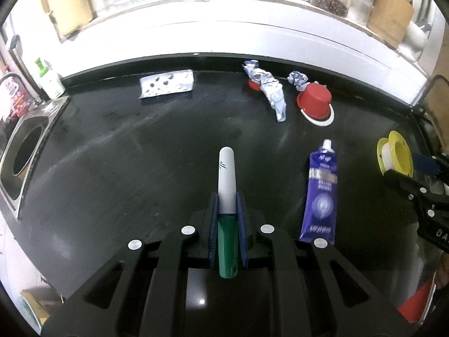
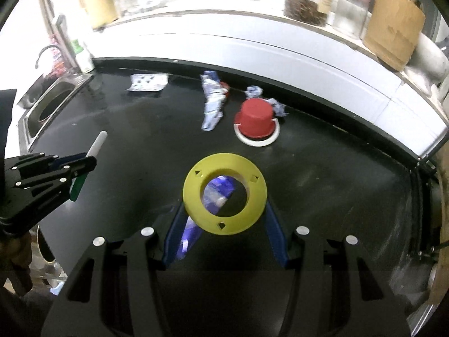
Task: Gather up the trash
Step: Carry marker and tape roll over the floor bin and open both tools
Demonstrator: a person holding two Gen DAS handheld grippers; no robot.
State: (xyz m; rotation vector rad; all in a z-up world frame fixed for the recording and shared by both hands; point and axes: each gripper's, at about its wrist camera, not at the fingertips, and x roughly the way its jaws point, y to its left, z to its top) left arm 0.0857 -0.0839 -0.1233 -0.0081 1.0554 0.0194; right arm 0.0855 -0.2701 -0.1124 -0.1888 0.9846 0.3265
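L tongs (image 1: 228, 219) clamped on green-white marker (image 1: 226, 185), R tongs (image 2: 224, 224) gripping yellow spool (image 2: 224, 193); I'm mid-carry. Next I'd head for bin hole (image 1: 25, 154) in bench (image 1: 140, 154), then drop.

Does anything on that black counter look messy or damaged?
Yes. A crumpled wrapper lies twisted near the back edge, a blister pack has popped pockets, and a red cup sits upside down. A squeezed purple tube lies flat nearer the front.
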